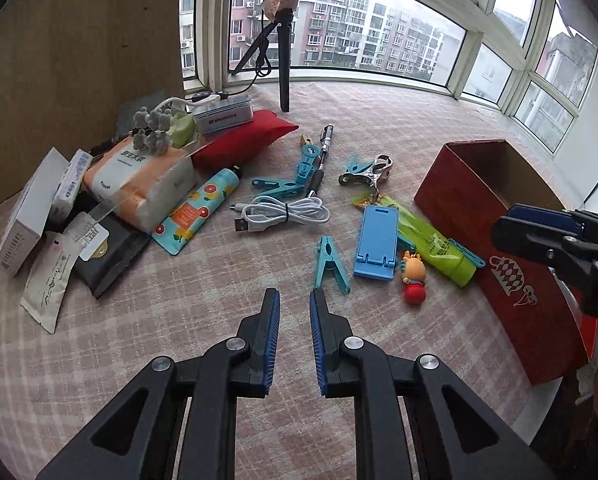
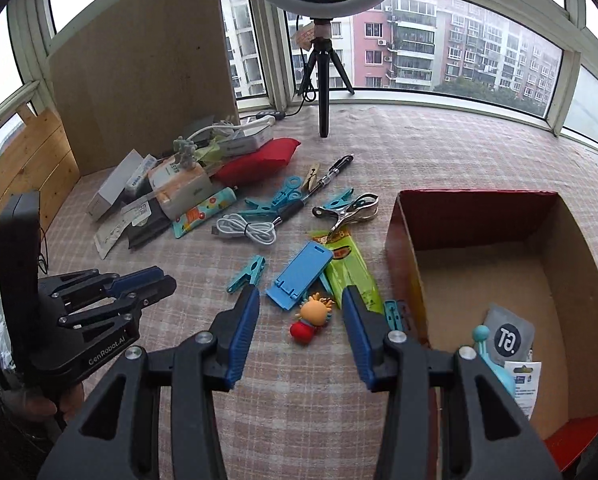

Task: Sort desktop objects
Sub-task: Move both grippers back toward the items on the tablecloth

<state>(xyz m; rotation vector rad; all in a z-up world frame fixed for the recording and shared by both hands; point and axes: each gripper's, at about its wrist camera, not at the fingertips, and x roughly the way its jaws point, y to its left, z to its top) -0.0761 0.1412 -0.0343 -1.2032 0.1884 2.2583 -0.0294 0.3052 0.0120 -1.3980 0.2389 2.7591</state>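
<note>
Loose objects lie on the checked cloth: a blue phone stand (image 1: 375, 240) (image 2: 299, 276), a small doll (image 1: 414, 278) (image 2: 310, 318), a teal clip (image 1: 330, 264) (image 2: 247, 273), a white cable (image 1: 283, 213) (image 2: 247, 230), a green packet (image 1: 427, 236) (image 2: 351, 268) and a metal clamp (image 1: 365, 174) (image 2: 349, 208). The red cardboard box (image 1: 471, 200) (image 2: 403, 248) stands at the right and holds a few items. My left gripper (image 1: 294, 300) (image 2: 155, 280) is open and empty, short of the teal clip. My right gripper (image 2: 301, 292) (image 1: 511, 220) is open and empty, its fingers either side of the doll.
A pile at the back left holds a tissue pack (image 1: 139, 176), white boxes (image 1: 31, 208), a fruit-print tube (image 1: 199, 208) and a red pouch (image 1: 243, 136). A pen (image 1: 322, 160) and more teal clips (image 1: 283, 186) lie mid-table. A ring-light tripod (image 1: 285, 60) stands by the window.
</note>
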